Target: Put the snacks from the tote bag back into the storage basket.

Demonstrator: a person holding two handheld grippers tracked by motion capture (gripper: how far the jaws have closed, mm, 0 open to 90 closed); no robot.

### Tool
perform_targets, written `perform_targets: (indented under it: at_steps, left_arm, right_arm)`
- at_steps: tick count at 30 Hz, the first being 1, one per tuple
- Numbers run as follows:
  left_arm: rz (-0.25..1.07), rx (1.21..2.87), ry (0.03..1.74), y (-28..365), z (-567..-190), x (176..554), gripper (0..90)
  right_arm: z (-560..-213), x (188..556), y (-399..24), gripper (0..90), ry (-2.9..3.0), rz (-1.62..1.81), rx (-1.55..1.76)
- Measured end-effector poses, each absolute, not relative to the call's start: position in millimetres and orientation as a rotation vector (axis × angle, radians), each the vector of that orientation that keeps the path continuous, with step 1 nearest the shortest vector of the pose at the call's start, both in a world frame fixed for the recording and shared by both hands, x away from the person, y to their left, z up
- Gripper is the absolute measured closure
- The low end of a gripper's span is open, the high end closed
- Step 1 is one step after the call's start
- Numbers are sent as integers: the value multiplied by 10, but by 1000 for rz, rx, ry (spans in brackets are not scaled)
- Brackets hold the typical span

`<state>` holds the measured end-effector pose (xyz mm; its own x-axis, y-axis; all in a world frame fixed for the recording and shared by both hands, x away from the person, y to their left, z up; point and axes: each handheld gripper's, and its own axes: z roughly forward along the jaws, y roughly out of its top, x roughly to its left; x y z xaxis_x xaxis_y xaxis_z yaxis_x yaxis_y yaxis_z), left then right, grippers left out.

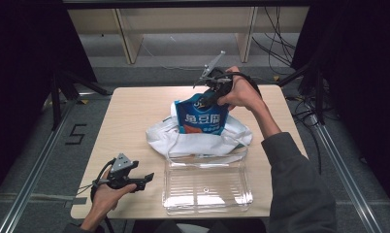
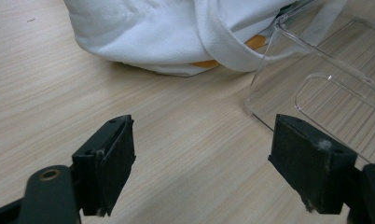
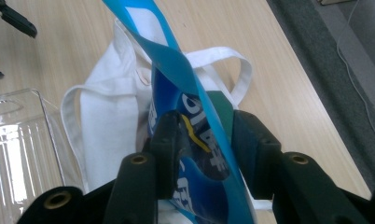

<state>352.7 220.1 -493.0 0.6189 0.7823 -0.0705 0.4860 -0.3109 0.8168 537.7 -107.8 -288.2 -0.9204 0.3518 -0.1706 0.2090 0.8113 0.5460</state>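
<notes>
High view: your right gripper (image 1: 205,99) pinches the blue pouch (image 1: 202,118) standing in the white bag (image 1: 183,141), behind the clear tray (image 1: 207,187). Left gripper view: your left gripper (image 2: 202,158) is spread beside the tray (image 2: 316,93). Right gripper view: the pouch (image 3: 195,140) sits between the jaws.

Both black two-jaw tools, left tool (image 1: 145,178) and right tool (image 1: 203,101), carry grey three-cornered plates, brass-coloured rivets and black cables; a dark grey sleeve (image 1: 297,187) covers the right arm.
</notes>
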Motion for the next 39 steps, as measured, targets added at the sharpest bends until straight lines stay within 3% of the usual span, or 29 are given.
perform_targets:
  at_steps: [15, 21, 22, 33, 39]
  left_arm:
    - [433, 1956, 1008, 2174, -4943, 3533, 212]
    - [425, 1971, 1002, 2181, -4946, 3538, 212]
    - [429, 1975, 1007, 2179, -4953, 3534, 212]
    - [439, 2014, 984, 2191, -4943, 3542, 213]
    - [438, 1972, 1005, 2170, -4956, 3539, 213]
  right_arm:
    - [-2920, 5437, -997, 762, 2744, 717, 381]
    - [-2920, 5470, -976, 833, 2765, 685, 365]
    - [-2914, 5479, -979, 891, 2778, 676, 351]
    - [-2861, 5482, -991, 900, 2772, 665, 231]
    - [-2563, 5364, -1019, 900, 2711, 729, 202]
